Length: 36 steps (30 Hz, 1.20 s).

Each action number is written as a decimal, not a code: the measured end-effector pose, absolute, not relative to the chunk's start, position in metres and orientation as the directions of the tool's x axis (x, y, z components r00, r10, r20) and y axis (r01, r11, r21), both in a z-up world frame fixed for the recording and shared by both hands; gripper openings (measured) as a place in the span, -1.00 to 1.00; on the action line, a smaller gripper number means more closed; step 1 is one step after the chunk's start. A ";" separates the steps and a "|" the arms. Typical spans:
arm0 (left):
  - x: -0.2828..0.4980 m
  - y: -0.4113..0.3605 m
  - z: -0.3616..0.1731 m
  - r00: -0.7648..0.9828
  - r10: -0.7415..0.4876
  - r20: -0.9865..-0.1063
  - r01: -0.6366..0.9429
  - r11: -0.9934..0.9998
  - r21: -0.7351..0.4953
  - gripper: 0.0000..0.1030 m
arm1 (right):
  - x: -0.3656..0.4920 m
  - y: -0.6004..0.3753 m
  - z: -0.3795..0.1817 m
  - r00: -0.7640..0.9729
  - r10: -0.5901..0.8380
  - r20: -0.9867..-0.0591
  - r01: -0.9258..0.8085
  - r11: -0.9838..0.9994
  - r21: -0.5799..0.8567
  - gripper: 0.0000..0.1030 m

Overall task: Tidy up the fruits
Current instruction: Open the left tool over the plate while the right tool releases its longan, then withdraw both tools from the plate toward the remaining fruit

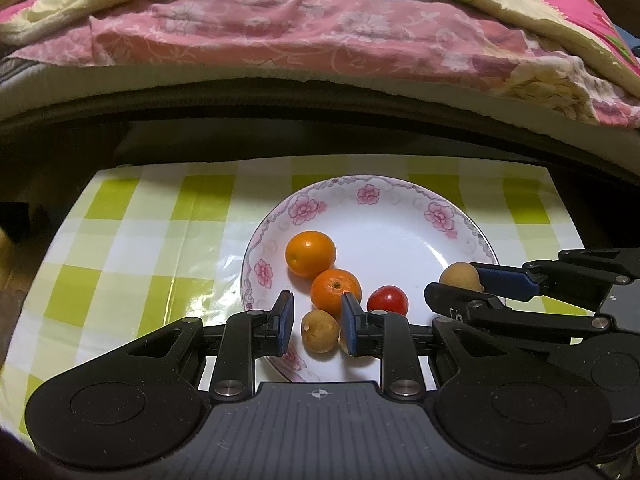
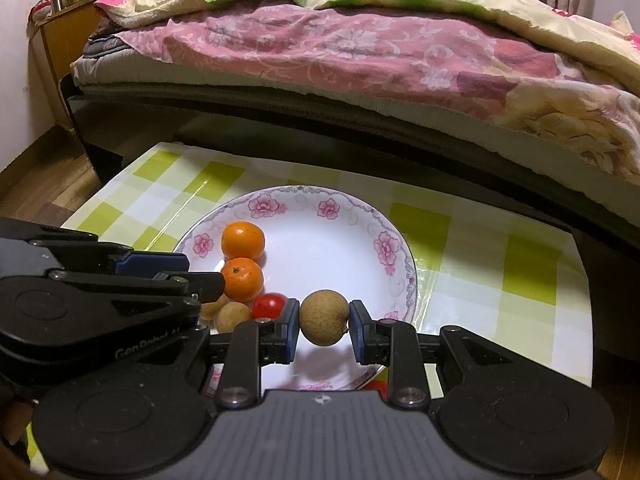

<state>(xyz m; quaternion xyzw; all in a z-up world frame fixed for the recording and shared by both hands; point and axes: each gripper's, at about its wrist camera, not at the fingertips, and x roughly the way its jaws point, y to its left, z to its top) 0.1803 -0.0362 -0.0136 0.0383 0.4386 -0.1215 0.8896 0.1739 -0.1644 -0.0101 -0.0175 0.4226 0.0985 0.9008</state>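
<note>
A white plate with pink flowers (image 1: 400,208) (image 2: 384,248) holds two oranges (image 1: 310,253) (image 2: 243,241), a red cherry tomato (image 1: 387,300) (image 2: 269,306) and brown longans. My left gripper (image 1: 318,322) (image 2: 202,272) hovers low over the plate's near edge. One longan (image 1: 319,331) lies between its blue pads with a thin gap on each side, so it is open. A second longan (image 1: 343,344) peeks from behind the right finger. My right gripper (image 2: 323,330) (image 1: 456,280) is shut on another longan (image 2: 323,317) (image 1: 460,276), held just above the plate's right side.
The plate sits on a table with a green and white checked cloth (image 1: 140,240) (image 2: 500,272). Beyond the far edge stands a bed with a pink flowered quilt (image 1: 320,32) (image 2: 360,48). Both grippers are close together, the right one beside the left.
</note>
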 end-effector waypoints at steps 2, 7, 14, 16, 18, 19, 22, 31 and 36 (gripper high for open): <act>0.181 -0.036 -0.014 0.584 -0.183 -0.791 0.248 0.968 -0.041 -0.36 | 0.175 -0.165 -0.011 0.621 0.163 -0.766 -0.191 0.980 0.053 -0.42; 0.182 -0.038 -0.013 0.588 -0.177 -0.789 0.247 0.968 -0.033 -0.35 | 0.179 -0.166 -0.012 0.618 0.156 -0.771 -0.181 0.982 0.054 -0.41; 0.180 -0.037 -0.009 0.596 -0.171 -0.785 0.239 0.971 -0.030 -0.22 | 0.180 -0.167 -0.011 0.614 0.159 -0.773 -0.173 0.983 0.065 -0.41; 0.179 -0.037 -0.006 0.600 -0.176 -0.781 0.241 0.970 -0.034 -0.17 | 0.180 -0.169 -0.011 0.612 0.159 -0.774 -0.166 0.984 0.071 -0.41; 0.178 -0.037 -0.004 0.604 -0.180 -0.776 0.243 0.969 -0.036 -0.13 | 0.181 -0.172 -0.011 0.605 0.162 -0.780 -0.158 0.984 0.082 -0.41; 0.178 -0.037 -0.003 0.607 -0.182 -0.774 0.242 0.970 -0.038 -0.12 | 0.181 -0.174 -0.011 0.601 0.165 -0.782 -0.153 0.984 0.091 -0.41; 0.178 -0.037 0.000 0.610 -0.190 -0.769 0.242 0.969 -0.048 -0.06 | 0.182 -0.177 -0.009 0.600 0.176 -0.781 -0.139 0.984 0.116 -0.41; 0.177 -0.036 0.002 0.613 -0.198 -0.765 0.243 0.968 -0.057 0.01 | 0.181 -0.182 -0.004 0.608 0.185 -0.772 -0.129 0.983 0.134 -0.41; 0.174 -0.034 0.003 0.615 -0.200 -0.763 0.246 0.968 -0.055 0.10 | 0.179 -0.181 -0.003 0.609 0.177 -0.774 -0.129 0.984 0.123 -0.41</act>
